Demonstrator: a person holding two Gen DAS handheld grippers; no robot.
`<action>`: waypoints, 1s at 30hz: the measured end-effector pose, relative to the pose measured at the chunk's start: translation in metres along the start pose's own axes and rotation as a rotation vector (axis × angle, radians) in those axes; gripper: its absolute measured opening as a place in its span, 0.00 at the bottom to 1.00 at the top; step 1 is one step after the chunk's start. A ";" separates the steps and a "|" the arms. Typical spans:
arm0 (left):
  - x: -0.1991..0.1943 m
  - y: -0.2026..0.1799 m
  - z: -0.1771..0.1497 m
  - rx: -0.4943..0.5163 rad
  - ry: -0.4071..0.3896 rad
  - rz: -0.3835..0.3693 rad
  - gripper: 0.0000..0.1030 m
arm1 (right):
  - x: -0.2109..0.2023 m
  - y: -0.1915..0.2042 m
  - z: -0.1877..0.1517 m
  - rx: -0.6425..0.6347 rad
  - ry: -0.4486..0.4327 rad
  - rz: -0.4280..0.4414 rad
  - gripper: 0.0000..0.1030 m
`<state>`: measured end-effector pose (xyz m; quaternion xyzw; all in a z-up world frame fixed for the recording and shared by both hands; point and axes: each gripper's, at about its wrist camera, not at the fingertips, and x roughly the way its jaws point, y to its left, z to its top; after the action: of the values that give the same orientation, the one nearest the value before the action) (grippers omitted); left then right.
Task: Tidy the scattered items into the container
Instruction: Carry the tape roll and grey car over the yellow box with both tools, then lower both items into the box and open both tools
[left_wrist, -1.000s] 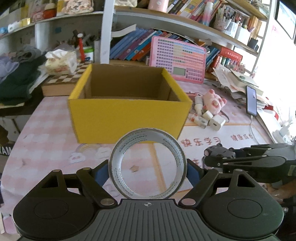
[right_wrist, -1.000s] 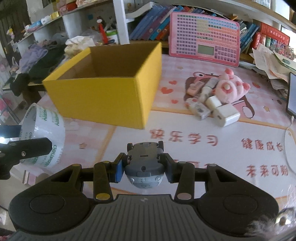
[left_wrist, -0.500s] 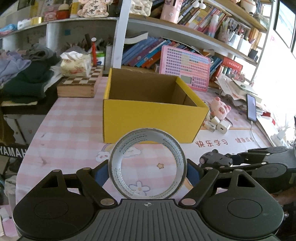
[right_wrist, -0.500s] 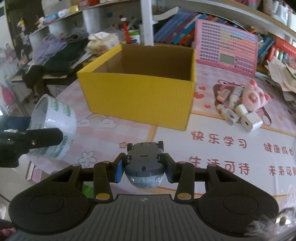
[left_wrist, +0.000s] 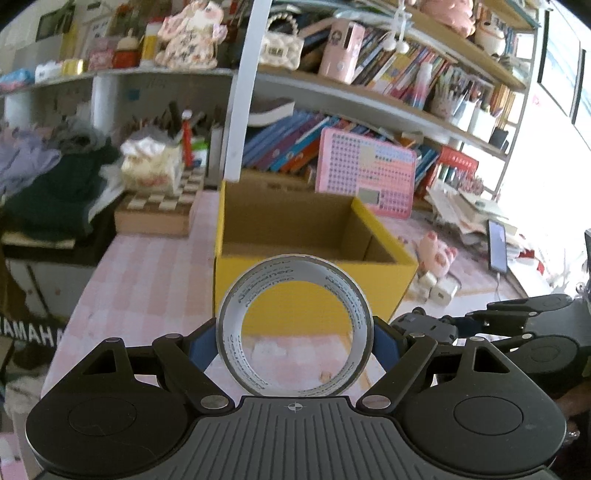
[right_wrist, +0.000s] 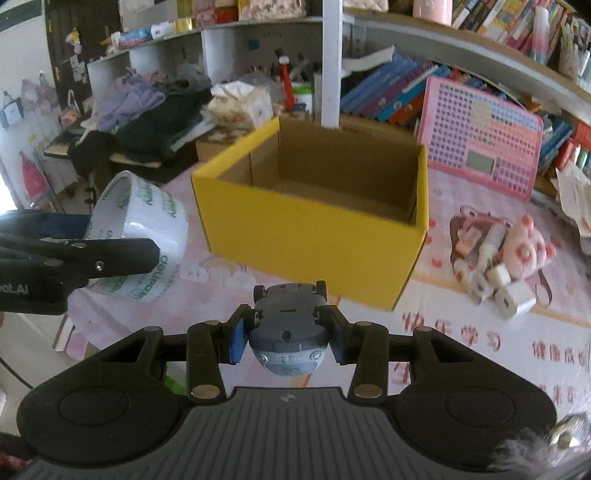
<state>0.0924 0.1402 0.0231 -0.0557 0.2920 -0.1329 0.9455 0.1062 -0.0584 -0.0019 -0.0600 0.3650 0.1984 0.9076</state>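
Carry step: left gripper (left_wrist: 295, 334) pinches tape roll (left_wrist: 295, 325), right gripper (right_wrist: 287, 328) pinches gray toy car (right_wrist: 287, 325), both held above mat, near side of yellow box (right_wrist: 314, 225). Next: move fwd over box opening, then release.

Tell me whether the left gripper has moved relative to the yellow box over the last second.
Yes. The left gripper, shut on the tape roll, has backed away and risen: the yellow box looks smaller and farther.

Tape roll (left_wrist: 295, 325) upright, clamped; grey toy car (right_wrist: 288, 328) clamped; yellow box (right_wrist: 314, 221) open, beyond both.
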 end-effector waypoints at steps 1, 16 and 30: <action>0.001 -0.001 0.006 0.008 -0.015 0.002 0.82 | 0.000 -0.003 0.006 0.006 -0.009 0.008 0.40; 0.080 -0.007 0.100 0.220 -0.065 0.021 0.82 | 0.055 -0.055 0.114 -0.168 -0.099 -0.025 0.40; 0.228 0.003 0.121 0.341 0.236 0.130 0.82 | 0.194 -0.072 0.128 -0.693 0.134 -0.039 0.40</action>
<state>0.3425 0.0819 -0.0006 0.1401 0.3769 -0.1250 0.9070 0.3442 -0.0304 -0.0444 -0.3841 0.3335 0.2888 0.8111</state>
